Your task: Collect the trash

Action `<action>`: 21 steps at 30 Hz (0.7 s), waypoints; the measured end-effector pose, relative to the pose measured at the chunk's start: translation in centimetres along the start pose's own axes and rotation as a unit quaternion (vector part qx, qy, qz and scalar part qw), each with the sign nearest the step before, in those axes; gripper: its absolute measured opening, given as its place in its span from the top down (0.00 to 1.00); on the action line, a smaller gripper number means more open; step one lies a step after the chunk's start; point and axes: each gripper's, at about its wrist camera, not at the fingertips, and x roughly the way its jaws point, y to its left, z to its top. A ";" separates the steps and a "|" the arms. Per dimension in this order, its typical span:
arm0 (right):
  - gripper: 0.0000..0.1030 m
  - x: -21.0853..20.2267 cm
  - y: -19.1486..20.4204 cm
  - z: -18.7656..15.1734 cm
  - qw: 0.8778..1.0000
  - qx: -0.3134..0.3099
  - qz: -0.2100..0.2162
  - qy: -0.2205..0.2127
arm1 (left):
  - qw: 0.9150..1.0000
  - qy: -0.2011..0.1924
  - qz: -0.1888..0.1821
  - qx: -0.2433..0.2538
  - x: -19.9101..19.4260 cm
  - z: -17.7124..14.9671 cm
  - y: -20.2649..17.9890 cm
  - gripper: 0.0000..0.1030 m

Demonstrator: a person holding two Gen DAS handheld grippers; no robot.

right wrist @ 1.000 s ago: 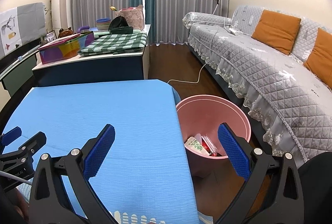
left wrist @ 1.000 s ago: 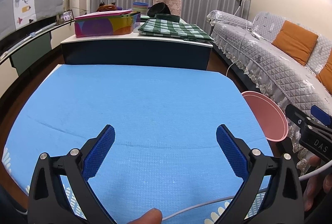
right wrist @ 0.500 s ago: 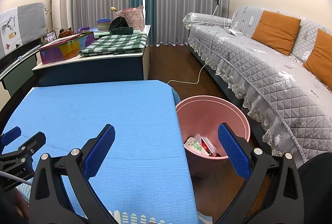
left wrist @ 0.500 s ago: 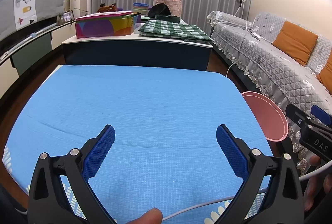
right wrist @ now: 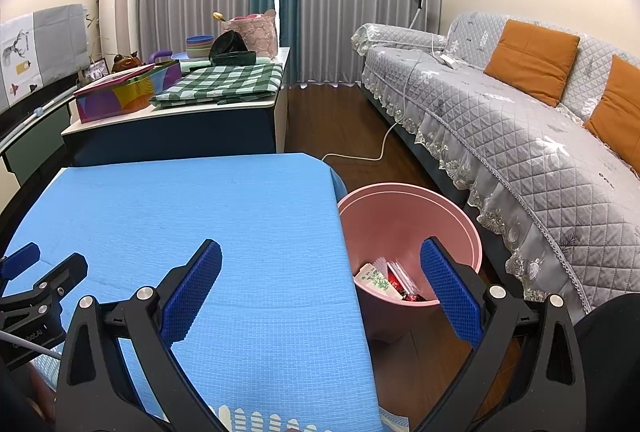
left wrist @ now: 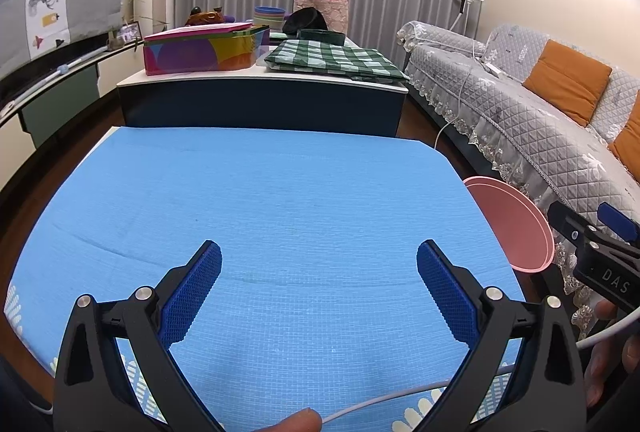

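A pink bin (right wrist: 412, 228) stands on the floor at the right edge of the blue-clothed table (right wrist: 200, 216). Several wrappers and packets of trash (right wrist: 390, 280) lie at its bottom. Its rim also shows in the left wrist view (left wrist: 516, 224). My left gripper (left wrist: 319, 292) is open and empty, low over the blue table (left wrist: 260, 199). My right gripper (right wrist: 320, 292) is open and empty, above the table's right edge, its right finger over the bin. No trash shows on the blue cloth.
A low cabinet (left wrist: 260, 99) behind the table carries a colourful box (left wrist: 204, 49), a green checked cloth (left wrist: 336, 57) and bowls. A grey quilted sofa (right wrist: 520, 135) with orange cushions runs along the right. A white cable (right wrist: 376, 147) lies on the wooden floor.
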 end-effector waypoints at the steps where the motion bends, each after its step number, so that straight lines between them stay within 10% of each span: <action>1: 0.05 0.0 0.0 0.0 1.000 0.000 0.000 0.000 | 1.000 0.000 0.000 0.000 0.0 0.0 0.0 0.08; 21: 0.05 -0.1 -0.5 -0.1 1.000 -0.001 -0.002 0.000 | 1.000 -0.008 -0.010 0.003 -0.1 -0.2 -0.4 0.08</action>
